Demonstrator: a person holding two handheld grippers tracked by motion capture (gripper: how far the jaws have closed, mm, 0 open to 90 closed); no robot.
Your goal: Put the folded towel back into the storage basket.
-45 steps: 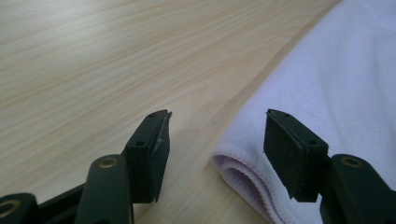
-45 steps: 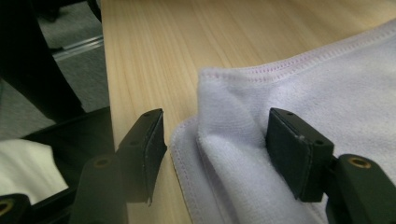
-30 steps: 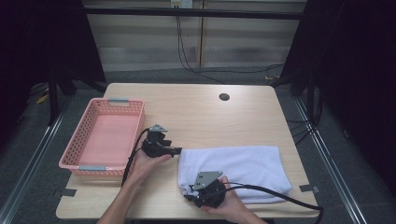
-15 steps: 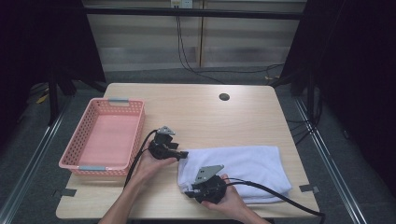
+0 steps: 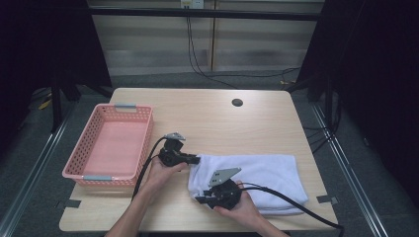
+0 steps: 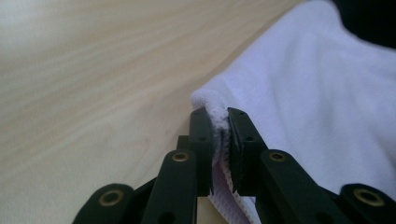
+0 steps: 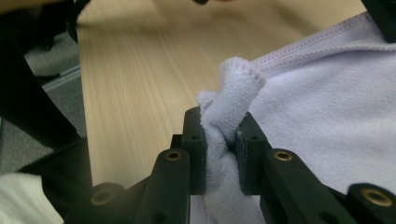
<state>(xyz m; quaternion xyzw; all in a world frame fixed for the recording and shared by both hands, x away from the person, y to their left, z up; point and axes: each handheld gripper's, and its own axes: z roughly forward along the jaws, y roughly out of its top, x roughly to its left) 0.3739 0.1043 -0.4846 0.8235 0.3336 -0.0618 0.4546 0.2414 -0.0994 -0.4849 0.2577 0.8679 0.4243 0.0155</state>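
White terry cloth is pinched between the jaws of the left gripper (image 6: 220,122), which have just been closing onto the hemmed edge of the white towel (image 5: 257,173). In the high view the left gripper (image 5: 193,159) sits at the towel's 9 o'clock corner, held by the left hand (image 5: 163,170). The right gripper (image 7: 219,126) is clamped on a bunched fold of the same towel, its jaws having just been closing further; in the high view it (image 5: 200,200) grips the towel's 7 o'clock corner, with the right hand (image 5: 237,207) behind it. The towel lies folded on the wooden counter (image 5: 207,118), toward its 5 o'clock part. A pink basket (image 5: 141,143) stands at the counter's 9 o'clock side, near the left gripper.
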